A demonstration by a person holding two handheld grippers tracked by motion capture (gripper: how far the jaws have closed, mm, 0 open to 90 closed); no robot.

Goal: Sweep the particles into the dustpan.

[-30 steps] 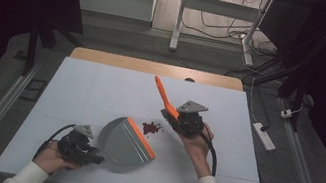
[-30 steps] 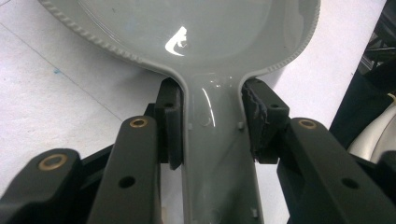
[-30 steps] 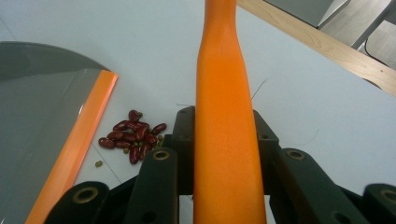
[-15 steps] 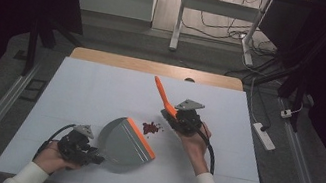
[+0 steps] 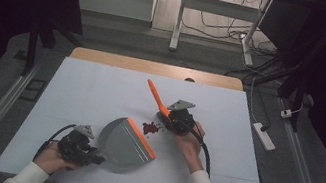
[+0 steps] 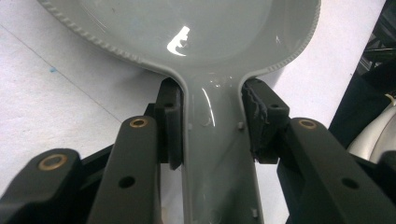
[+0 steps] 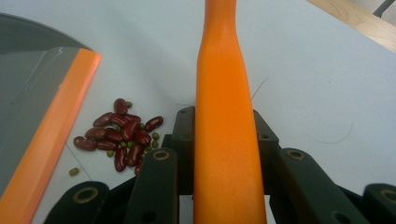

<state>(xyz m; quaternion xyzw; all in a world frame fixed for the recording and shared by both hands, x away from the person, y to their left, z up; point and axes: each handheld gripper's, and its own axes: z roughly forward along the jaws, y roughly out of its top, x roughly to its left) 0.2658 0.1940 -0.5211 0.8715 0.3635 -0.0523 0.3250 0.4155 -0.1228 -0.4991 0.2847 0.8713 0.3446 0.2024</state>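
Note:
A grey dustpan [image 5: 124,141] with an orange lip lies flat on the white table, its lip facing a small heap of red beans [image 5: 150,128]. My left gripper [image 5: 91,155] is shut on the dustpan's grey handle [image 6: 215,140], pads pressing both sides. My right gripper [image 5: 167,116] is shut on the orange handle of a brush [image 5: 157,96], which sticks up and away from me. In the right gripper view the orange handle [image 7: 226,121] runs up between the jaws. There the beans [image 7: 122,135] lie just left of the jaws, close to the pan's orange lip [image 7: 51,126].
The white table [image 5: 91,84] has a wooden strip along its far edge. A power strip [image 5: 265,136] lies on the floor to the right. Desk legs and cables stand beyond the far edge. A few small green beans are scattered among the red ones.
My right gripper with the brush has come down and a little toward the beans. The left gripper and the dustpan have stayed where they were.

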